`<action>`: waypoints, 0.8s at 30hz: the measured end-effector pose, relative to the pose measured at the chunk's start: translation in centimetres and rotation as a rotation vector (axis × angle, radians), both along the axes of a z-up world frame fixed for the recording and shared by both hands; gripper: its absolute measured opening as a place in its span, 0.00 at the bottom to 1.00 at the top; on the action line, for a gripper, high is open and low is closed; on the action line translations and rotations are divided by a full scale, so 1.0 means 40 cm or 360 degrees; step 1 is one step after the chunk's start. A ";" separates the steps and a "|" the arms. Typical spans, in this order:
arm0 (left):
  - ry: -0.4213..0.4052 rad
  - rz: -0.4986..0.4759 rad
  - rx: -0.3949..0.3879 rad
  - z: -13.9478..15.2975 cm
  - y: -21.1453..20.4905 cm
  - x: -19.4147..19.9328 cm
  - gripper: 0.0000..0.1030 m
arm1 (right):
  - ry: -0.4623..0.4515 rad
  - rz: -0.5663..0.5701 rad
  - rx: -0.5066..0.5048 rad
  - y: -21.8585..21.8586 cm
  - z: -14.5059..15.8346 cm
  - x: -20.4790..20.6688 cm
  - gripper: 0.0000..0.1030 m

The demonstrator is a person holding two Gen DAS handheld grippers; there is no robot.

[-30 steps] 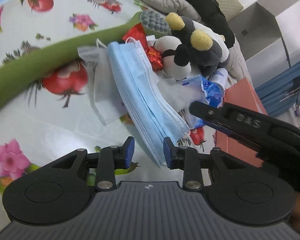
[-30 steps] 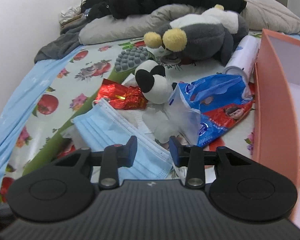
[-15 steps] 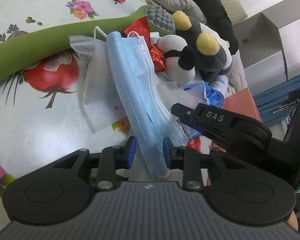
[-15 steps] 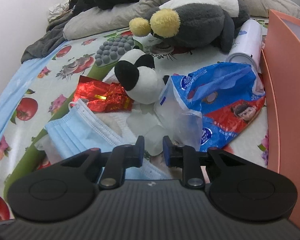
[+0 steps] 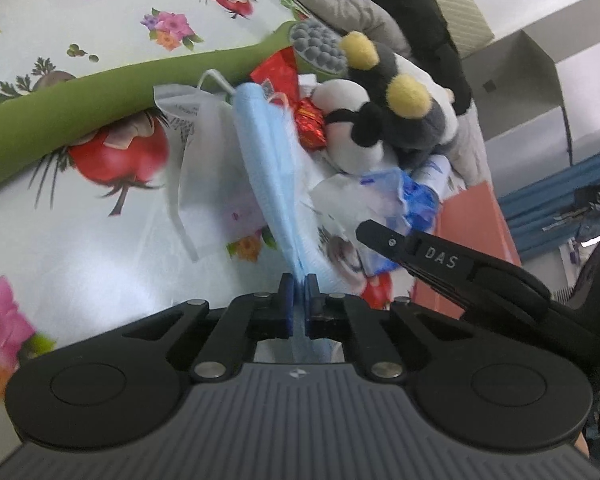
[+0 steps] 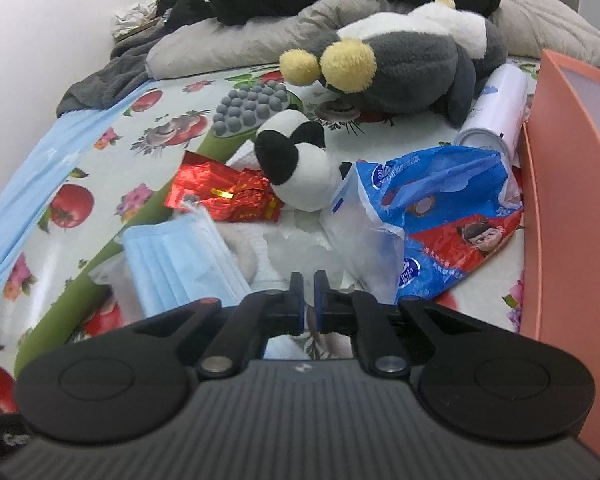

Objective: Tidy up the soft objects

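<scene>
From my left wrist camera, my left gripper [image 5: 299,294] is pinched tight on the near end of the blue mask [image 5: 269,168]; the fabric runs up between the pads and bunches into a narrow fold beyond them. The mask lies across a white bag [image 5: 204,168] on the fruit-print sheet [image 5: 80,224], with a green roll [image 5: 60,116] curving past its far end. Past it sit a red foil packet [image 5: 310,124], a small panda plush [image 5: 350,128] and a larger grey plush [image 5: 412,120] with yellow pompoms. My right gripper [image 5: 374,234] comes in from the right, its tip over the blue tissue pack [image 5: 414,200] (its side faces the lens, so I cannot read its gap here).

From my right wrist camera, the right gripper [image 6: 308,294] is nearly closed, only a thin slit between the pads. Something white and crumpled shows in that slit, but I cannot tell whether it is clamped or merely behind. The mask [image 6: 176,260] lies to the left, the tissue pack [image 6: 440,208] just ahead to the right, the panda [image 6: 296,164] beyond it. A white can [image 6: 496,112] lies on its side against the orange box [image 6: 560,200] at the right edge.
</scene>
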State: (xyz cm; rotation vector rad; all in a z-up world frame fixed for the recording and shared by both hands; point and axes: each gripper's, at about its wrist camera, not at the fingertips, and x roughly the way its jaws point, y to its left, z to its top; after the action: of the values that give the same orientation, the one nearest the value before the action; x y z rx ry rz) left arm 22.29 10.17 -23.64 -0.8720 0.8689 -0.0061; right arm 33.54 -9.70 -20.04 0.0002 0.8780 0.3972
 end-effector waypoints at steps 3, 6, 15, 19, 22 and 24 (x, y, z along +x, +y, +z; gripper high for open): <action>-0.0016 -0.0048 0.0001 0.024 0.001 -0.035 0.05 | -0.0010 0.0012 -0.0008 -0.007 0.014 -0.036 0.08; -0.0042 -0.0088 0.0033 0.053 0.001 -0.079 0.05 | -0.0016 0.0016 -0.0015 -0.018 0.026 -0.079 0.08; -0.0061 -0.0209 0.0049 0.102 0.010 -0.223 0.05 | -0.0004 0.0001 -0.0028 -0.052 0.051 -0.214 0.08; -0.0009 -0.0276 0.0072 0.102 0.012 -0.269 0.05 | 0.0024 -0.0030 -0.0029 -0.069 0.050 -0.268 0.08; 0.0018 -0.0321 0.0094 0.104 0.014 -0.292 0.05 | 0.0044 -0.0048 -0.0030 -0.083 0.046 -0.304 0.08; 0.0036 -0.0336 0.0129 0.107 0.016 -0.298 0.05 | 0.0060 -0.0052 -0.0026 -0.088 0.042 -0.325 0.08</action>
State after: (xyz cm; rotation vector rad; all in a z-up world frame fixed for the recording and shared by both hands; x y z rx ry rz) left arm 10.36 10.79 -19.36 -0.7027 0.9725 -0.1438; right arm 20.54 -13.22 -18.37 0.0068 0.9174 0.3601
